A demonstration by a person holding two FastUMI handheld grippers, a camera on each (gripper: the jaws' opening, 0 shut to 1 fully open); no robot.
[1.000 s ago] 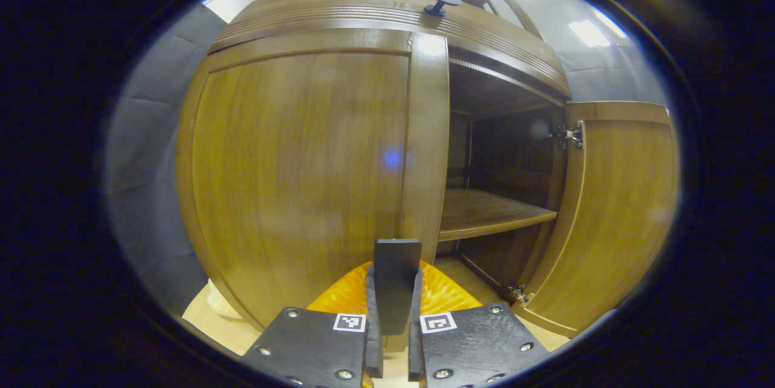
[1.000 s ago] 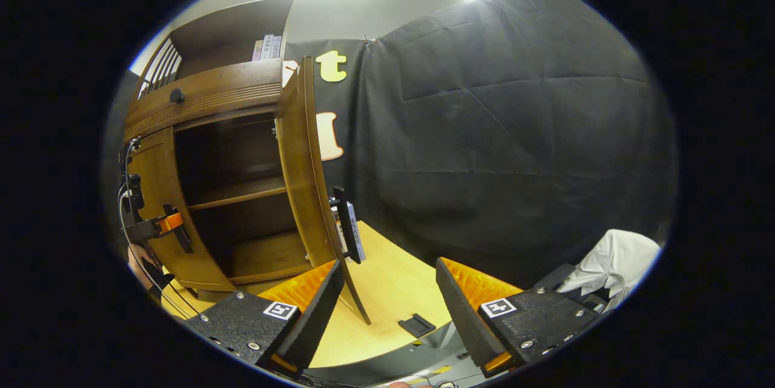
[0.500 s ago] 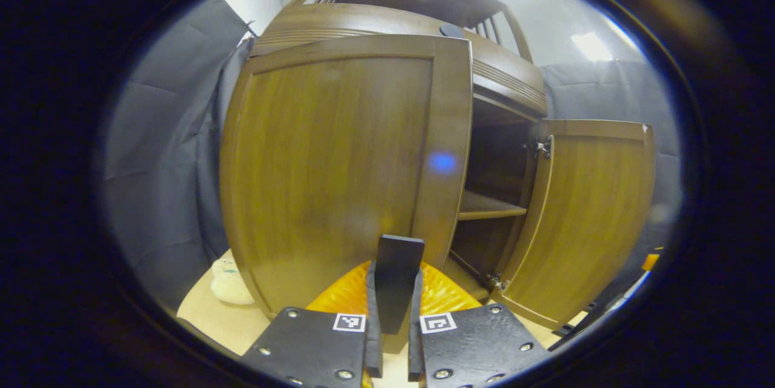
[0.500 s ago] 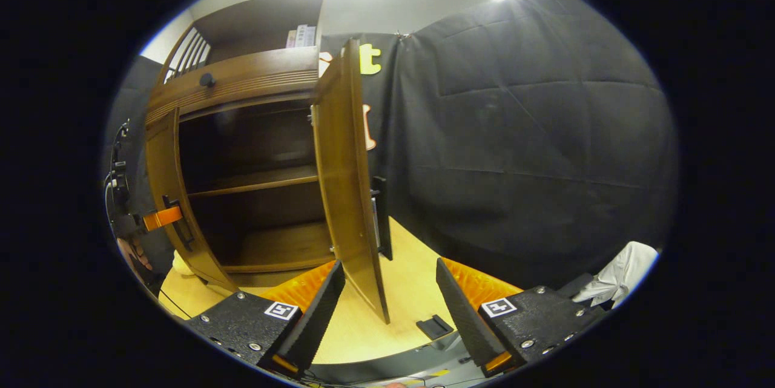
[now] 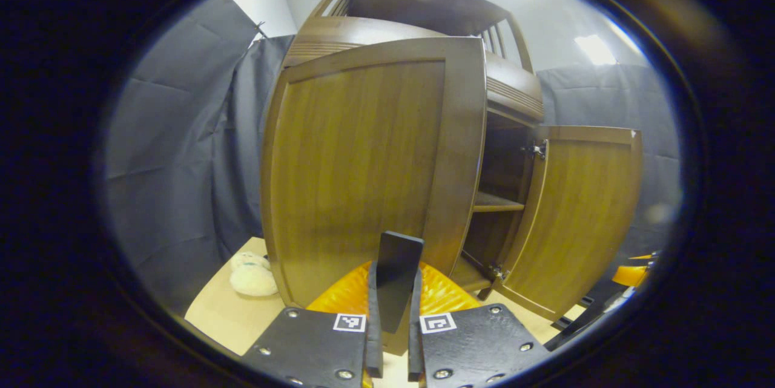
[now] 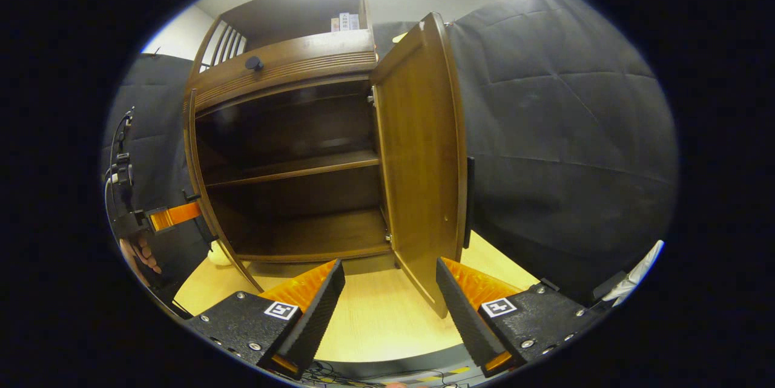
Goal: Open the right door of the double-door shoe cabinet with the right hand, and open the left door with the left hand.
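Standing open, the shoe cabinet [image 6: 284, 182] shows two bare shelves [image 6: 290, 165]. The left gripper [image 5: 392, 315] is clamped on the left door's handle [image 5: 396, 273]; the left door [image 5: 363, 164] hides the interior. The right gripper [image 6: 387, 303] is spread apart near the swung-out right door [image 6: 418, 158].

Left hand-held gripper [image 5: 392, 315] clamped on a handle, right hand-held gripper [image 6: 387, 300] spread wide
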